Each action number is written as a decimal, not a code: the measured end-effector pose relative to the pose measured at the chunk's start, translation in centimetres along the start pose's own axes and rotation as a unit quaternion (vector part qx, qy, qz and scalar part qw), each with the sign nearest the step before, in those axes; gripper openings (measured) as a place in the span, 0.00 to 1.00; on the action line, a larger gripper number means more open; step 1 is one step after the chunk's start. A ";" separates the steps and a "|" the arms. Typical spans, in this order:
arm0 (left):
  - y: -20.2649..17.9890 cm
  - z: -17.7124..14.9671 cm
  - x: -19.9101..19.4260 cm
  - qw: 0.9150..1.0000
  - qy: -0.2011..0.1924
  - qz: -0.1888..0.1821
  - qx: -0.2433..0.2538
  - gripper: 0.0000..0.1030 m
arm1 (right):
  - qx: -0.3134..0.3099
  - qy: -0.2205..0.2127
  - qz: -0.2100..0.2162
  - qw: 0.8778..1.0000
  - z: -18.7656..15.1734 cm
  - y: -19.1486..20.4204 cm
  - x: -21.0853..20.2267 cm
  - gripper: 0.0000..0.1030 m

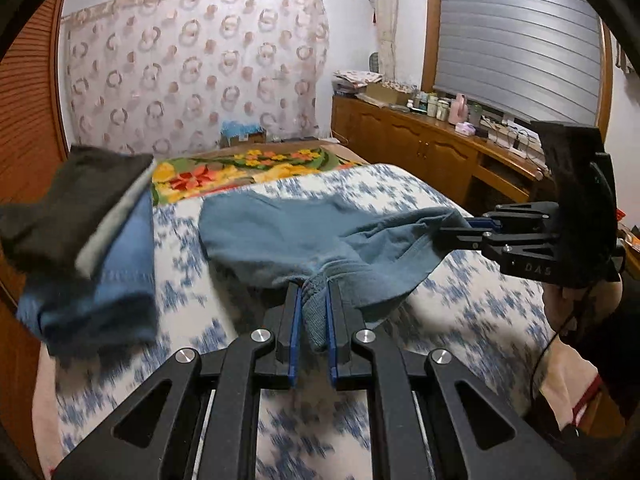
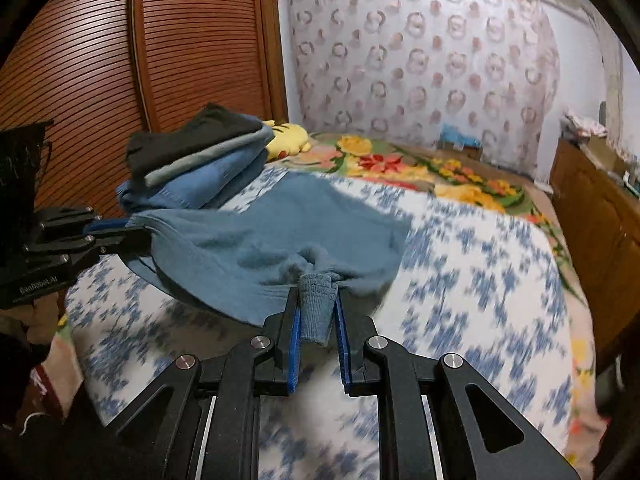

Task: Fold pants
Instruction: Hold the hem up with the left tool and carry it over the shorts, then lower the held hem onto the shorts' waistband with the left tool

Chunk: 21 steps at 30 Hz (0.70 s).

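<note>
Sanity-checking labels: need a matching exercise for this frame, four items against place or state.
Items:
1. blue pants
2. left gripper
3. folded stack
4. yellow plush

States:
A. behind the stack, by the wardrobe
B. shut on ribbed fabric
C. held between both grippers
D. piled on the bed, dark piece on top

Pairs: 1-C, 2-B, 3-D, 4-A

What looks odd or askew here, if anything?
Nothing is damaged. The teal pants hang bunched, pinched by the left gripper and right gripper, and the folded stack beside them leans unevenly.
</note>
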<state>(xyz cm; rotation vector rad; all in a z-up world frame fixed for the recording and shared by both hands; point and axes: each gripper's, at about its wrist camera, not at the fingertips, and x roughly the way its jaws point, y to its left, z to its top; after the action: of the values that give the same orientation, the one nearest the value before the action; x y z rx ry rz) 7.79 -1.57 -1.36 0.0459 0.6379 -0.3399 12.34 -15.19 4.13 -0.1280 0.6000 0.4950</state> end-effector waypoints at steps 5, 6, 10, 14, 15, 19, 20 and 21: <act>-0.3 -1.9 -1.3 1.000 0.008 -0.010 -0.011 0.11 | 0.015 0.005 0.013 1.000 -1.5 0.1 -1.6 0.15; -0.2 -2.3 -1.5 1.000 0.010 -0.011 -0.013 0.11 | 0.015 0.005 0.014 1.000 -2.0 0.0 -1.7 0.15; -0.5 -3.4 -3.3 1.000 0.006 -0.018 -0.021 0.11 | 0.012 0.003 0.021 1.000 -2.9 0.7 -2.8 0.15; -0.7 -3.7 -4.8 0.999 -0.002 -0.023 -0.027 0.11 | 0.014 -0.007 0.025 1.000 -3.3 1.1 -4.3 0.15; -0.7 -3.8 -5.1 0.999 -0.003 -0.025 -0.027 0.11 | 0.015 -0.009 0.027 0.999 -3.8 1.3 -4.7 0.15; -1.0 -4.1 -5.4 0.999 0.002 -0.025 -0.025 0.11 | 0.016 -0.010 0.025 0.999 -5.0 1.8 -5.5 0.15; -1.0 -4.2 -5.5 0.999 0.002 -0.025 -0.025 0.11 | 0.016 -0.010 0.025 0.999 -5.1 1.9 -5.6 0.15; -1.1 -4.3 -5.5 0.999 0.002 -0.025 -0.024 0.11 | 0.015 -0.010 0.024 1.000 -5.3 1.9 -5.5 0.15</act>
<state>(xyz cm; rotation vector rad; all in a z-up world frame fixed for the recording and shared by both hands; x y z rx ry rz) 0.78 -0.36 -1.50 -0.0158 0.6519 -0.3735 4.85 -17.12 2.96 -0.0800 0.5919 0.5336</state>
